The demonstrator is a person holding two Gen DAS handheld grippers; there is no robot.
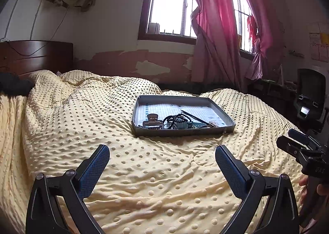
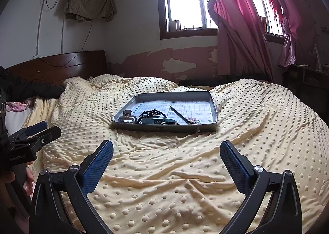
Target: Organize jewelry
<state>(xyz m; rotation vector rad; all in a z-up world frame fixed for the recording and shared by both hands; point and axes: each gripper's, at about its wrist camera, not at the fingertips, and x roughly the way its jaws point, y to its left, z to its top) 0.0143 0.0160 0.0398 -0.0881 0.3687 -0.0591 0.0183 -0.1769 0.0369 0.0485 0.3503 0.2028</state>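
**Both grippers wide and empty, short of the tray**

The left gripper [image 1: 162, 151] and right gripper [image 2: 166, 147] hang spread wide over the blanket [image 1: 82, 120], gripping nothing. Ahead lies the tray [image 1: 213, 100] with a clip [image 1: 153, 119], beads [image 1: 176, 118], a dark stick [image 1: 193, 116]; its near wall hides the rest of the tangle.
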